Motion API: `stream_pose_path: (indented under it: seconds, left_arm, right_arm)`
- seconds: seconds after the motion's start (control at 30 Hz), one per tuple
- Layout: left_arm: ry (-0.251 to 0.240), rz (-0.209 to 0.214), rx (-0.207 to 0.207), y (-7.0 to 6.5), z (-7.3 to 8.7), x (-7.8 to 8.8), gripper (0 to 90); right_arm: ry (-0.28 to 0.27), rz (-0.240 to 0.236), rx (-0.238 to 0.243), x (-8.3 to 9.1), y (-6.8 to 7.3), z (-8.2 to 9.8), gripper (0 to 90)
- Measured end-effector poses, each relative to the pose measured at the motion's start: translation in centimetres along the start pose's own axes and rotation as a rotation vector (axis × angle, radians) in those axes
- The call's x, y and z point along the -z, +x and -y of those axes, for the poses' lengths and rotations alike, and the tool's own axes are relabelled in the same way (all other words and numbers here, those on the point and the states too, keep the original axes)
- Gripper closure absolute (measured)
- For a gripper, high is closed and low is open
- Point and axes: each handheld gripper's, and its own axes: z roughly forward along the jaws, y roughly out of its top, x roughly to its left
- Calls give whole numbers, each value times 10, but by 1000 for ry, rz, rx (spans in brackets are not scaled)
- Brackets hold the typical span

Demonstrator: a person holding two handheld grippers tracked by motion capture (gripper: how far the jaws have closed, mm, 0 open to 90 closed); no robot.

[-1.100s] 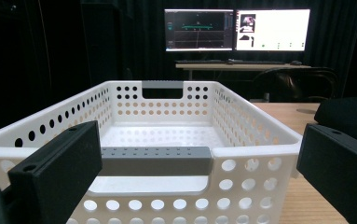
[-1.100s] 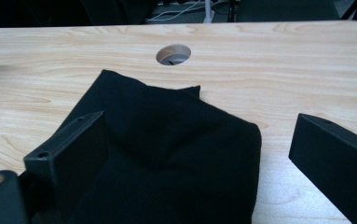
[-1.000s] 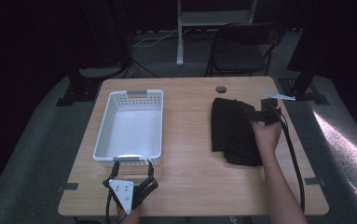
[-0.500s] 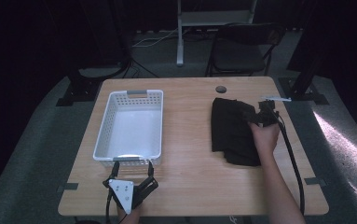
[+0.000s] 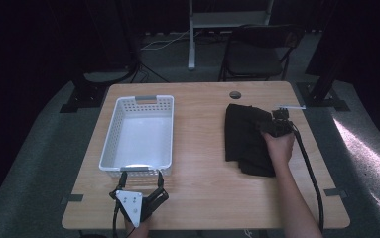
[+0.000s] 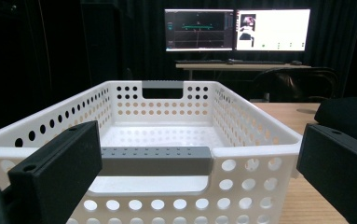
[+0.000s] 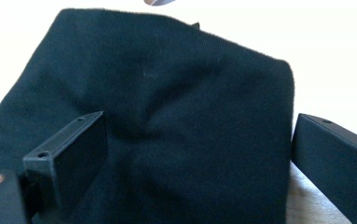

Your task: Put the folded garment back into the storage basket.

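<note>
— Where is the black cloth (image 5: 244, 139) lying?
— Folded on the right half of the desk (image 5: 202, 163), well apart from the white basket (image 5: 139, 133) on the left half. In the right tool view the black cloth (image 7: 167, 126) is a soft dark bundle with shallow creases, its far edge rounded against the bright desk top.

— And the right tool (image 5: 277, 124)?
— It sits at the cloth's right edge, toward the far corner, the person's right hand (image 5: 279, 146) gripping it from behind and the forearm reaching in from the bottom of the high view. Its cable (image 5: 310, 173) trails back along the desk. In its own view the right tool (image 7: 199, 149) has its jaws spread wide, one over the fabric and the other just past the cloth's edge, over bare wood. They clamp nothing.

— The left tool (image 5: 140, 194)?
— At the near edge of the desk, just in front of the basket's near wall, pointing at it. Its grey plate shows on top. In its view the left tool (image 6: 199, 168) is also wide apart, holding nothing, and the white basket (image 6: 167, 140) stands between the jaws with its grey handle bar facing the camera.

— What differs from a second ago?
— Very little. The right hand has shifted slightly along the cloth's edge; the left tool, basket and cloth lie as before.
</note>
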Motion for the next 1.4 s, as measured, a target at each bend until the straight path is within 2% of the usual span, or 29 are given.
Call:
stream_pose_path:
  seconds: [0.13,0.27,0.33,0.5,0.53,0.6,0.7,0.9,1.03,1.17,1.3,1.4]
  left_arm:
    - [-2,0,1,0,0,0,7]
    - [-1,1,0,0,0,0,8]
    - [-1,2,0,0,0,0,8]
    - [-1,2,0,0,0,0,7]
    - [-1,3,0,0,0,0,8]
    - [-1,2,0,0,0,0,8]
    - [0,3,-1,0,0,0,7]
    - [1,2,-1,0,0,0,8]
    - [1,1,-1,0,0,0,7]
    - [3,-1,-2,0,0,0,8]
    - [2,-1,-1,0,0,0,8]
    - [2,-1,-2,0,0,0,8]
  right_arm:
    - [14,10,20,-3,1,1,39]
    - [55,-1,48,-7,1,1,30]
    - [59,-1,66,-7,2,2,19]
    - [62,14,75,-8,4,3,24]
    - [66,29,89,-8,6,3,46]
    - [64,30,118,-8,8,4,114]
    - [54,14,122,-6,9,4,207]
    - [50,3,146,-6,10,5,268]
    - [47,-59,148,-4,9,5,446]
    - [49,-105,135,-5,5,4,480]
    - [52,-126,130,-5,2,3,525]
    - [53,-164,98,-6,-1,3,575]
